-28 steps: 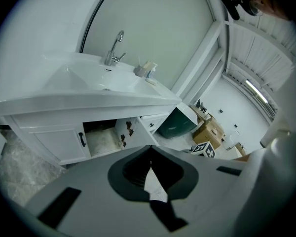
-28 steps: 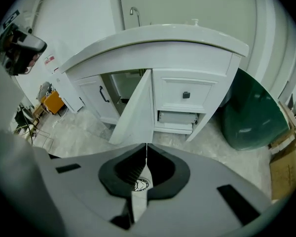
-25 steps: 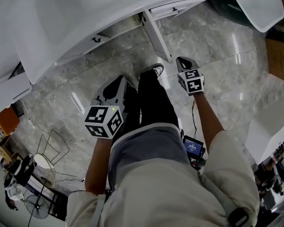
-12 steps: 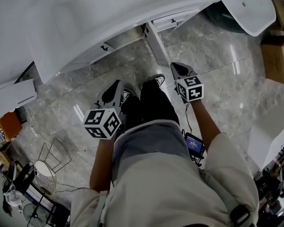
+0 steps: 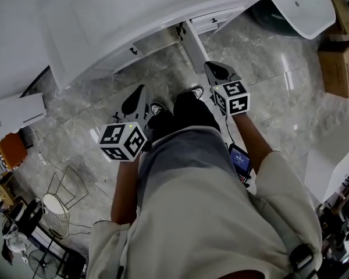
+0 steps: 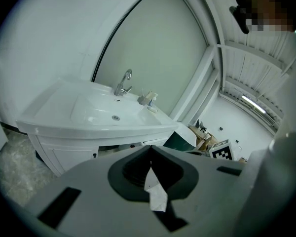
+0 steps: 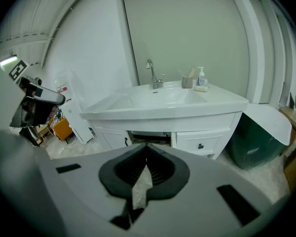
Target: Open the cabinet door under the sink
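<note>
The white sink vanity [image 5: 122, 22] stands ahead of me. In the right gripper view its left cabinet door [image 7: 111, 139] has a small dark handle [image 7: 126, 141], beside a dark gap [image 7: 148, 135] in the middle, and a drawer [image 7: 200, 143] sits on the right. The same door [image 6: 64, 154] shows in the left gripper view. My left gripper [image 5: 136, 100] and right gripper [image 5: 215, 70] hover above the floor, short of the cabinet front and touching nothing. Both are shut and empty; the left gripper [image 6: 150, 149] and right gripper [image 7: 147, 149] show their jaws meeting.
A dark green bin with a white lid [image 7: 256, 137] stands right of the vanity, with cardboard boxes [image 5: 340, 63] beyond. A wire stand [image 5: 61, 193] and a white unit [image 5: 14, 112] are at the left. A small screen device [image 5: 240, 160] lies by my right leg on the marble floor [image 5: 267, 97].
The person has stepped closer to the vanity, and both grippers have moved forward toward the cabinet front. Both stay shut.
</note>
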### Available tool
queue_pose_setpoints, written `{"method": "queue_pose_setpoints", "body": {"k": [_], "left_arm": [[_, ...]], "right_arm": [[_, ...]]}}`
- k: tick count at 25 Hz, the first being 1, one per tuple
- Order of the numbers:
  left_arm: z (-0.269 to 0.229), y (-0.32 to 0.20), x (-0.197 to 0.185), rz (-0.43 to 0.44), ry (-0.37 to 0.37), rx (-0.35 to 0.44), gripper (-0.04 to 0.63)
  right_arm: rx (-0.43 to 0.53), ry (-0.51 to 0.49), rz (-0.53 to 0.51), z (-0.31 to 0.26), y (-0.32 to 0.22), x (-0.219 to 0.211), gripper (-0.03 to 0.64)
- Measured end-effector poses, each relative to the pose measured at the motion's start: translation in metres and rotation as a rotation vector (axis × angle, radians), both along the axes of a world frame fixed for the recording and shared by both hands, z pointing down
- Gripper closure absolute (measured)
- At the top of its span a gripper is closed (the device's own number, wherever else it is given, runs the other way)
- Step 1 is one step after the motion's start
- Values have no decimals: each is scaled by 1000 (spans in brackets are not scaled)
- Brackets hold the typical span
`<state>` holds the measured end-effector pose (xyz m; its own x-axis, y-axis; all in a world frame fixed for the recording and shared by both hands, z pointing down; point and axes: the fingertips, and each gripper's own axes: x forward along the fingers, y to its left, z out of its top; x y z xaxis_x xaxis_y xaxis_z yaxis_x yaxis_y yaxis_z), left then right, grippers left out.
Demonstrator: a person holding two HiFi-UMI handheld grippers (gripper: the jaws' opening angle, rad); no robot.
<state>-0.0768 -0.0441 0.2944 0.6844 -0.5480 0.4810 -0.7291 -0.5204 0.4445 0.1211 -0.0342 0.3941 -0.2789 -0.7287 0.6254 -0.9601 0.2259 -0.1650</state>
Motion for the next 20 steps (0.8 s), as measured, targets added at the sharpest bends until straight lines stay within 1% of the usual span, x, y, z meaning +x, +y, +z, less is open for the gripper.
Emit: {"method": "queue_pose_setpoints", "body": {"k": [8, 20], "left_arm": [[-14, 1, -25, -28, 10, 29, 597], [-56, -7, -57, -92, 43, 123, 597]], "right_arm": [[36, -27, -33, -39, -8, -28, 604], [118, -44, -76, -102, -13, -60, 604]]}}
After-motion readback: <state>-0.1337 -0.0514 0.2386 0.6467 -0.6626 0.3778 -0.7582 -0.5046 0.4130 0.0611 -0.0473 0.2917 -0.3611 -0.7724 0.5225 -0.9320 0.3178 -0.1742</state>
